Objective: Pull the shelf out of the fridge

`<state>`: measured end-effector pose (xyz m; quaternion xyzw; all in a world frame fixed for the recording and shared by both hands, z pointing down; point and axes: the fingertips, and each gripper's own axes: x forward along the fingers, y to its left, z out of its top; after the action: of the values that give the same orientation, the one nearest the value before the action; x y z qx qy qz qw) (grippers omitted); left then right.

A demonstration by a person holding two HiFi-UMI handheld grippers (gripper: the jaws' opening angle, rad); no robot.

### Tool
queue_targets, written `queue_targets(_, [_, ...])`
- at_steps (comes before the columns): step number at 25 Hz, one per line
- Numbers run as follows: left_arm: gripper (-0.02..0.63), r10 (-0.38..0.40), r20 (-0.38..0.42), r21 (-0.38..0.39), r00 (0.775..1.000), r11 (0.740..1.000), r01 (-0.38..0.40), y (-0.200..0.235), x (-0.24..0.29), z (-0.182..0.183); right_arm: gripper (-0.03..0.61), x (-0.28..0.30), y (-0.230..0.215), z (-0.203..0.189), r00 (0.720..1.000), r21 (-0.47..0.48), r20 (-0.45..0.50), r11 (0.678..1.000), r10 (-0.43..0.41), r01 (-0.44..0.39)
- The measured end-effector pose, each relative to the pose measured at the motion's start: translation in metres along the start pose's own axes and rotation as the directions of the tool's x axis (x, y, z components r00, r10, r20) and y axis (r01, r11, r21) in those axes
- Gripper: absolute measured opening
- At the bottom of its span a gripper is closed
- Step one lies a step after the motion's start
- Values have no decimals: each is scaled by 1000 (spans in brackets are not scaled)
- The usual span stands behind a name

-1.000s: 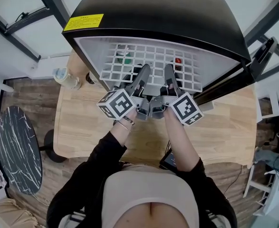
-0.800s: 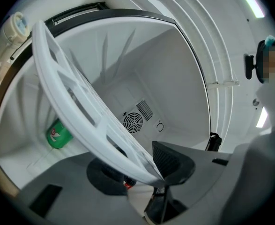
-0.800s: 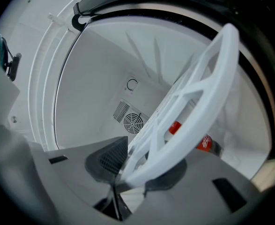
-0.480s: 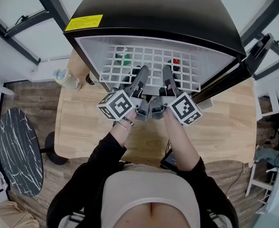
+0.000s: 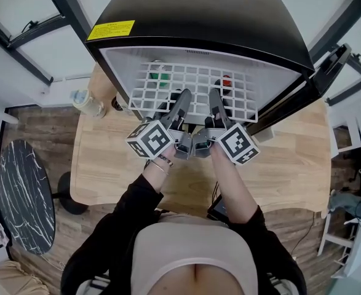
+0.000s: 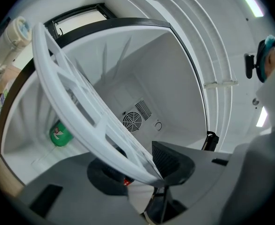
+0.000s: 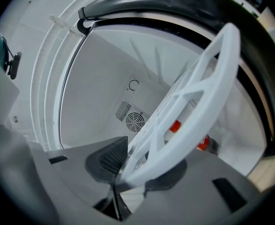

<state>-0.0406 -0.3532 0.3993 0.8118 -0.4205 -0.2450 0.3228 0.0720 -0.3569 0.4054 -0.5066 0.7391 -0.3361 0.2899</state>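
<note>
Little has shifted since a second ago — my left gripper (image 5: 181,98) and right gripper (image 5: 214,98) sit side by side at the fridge (image 5: 198,17) mouth, each clamped on the white shelf (image 5: 192,86) by its front rail. It juts partway out; most still lies inside, above a green can (image 6: 60,134) — more pulling left.

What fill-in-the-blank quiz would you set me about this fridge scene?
The left gripper and right gripper are both shut on the fridge's white ___.
The fridge stands on a ___ table.
The can inside it is ___.
Answers: shelf, wooden, green.
</note>
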Motion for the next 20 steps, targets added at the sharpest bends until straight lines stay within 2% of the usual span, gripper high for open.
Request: queue_targets(20, [153, 6, -3, -5, 1000, 1000, -6, -4, -9, -5, 132, -10, 2, -2, 1000, 6, -5, 1000, 7, -7])
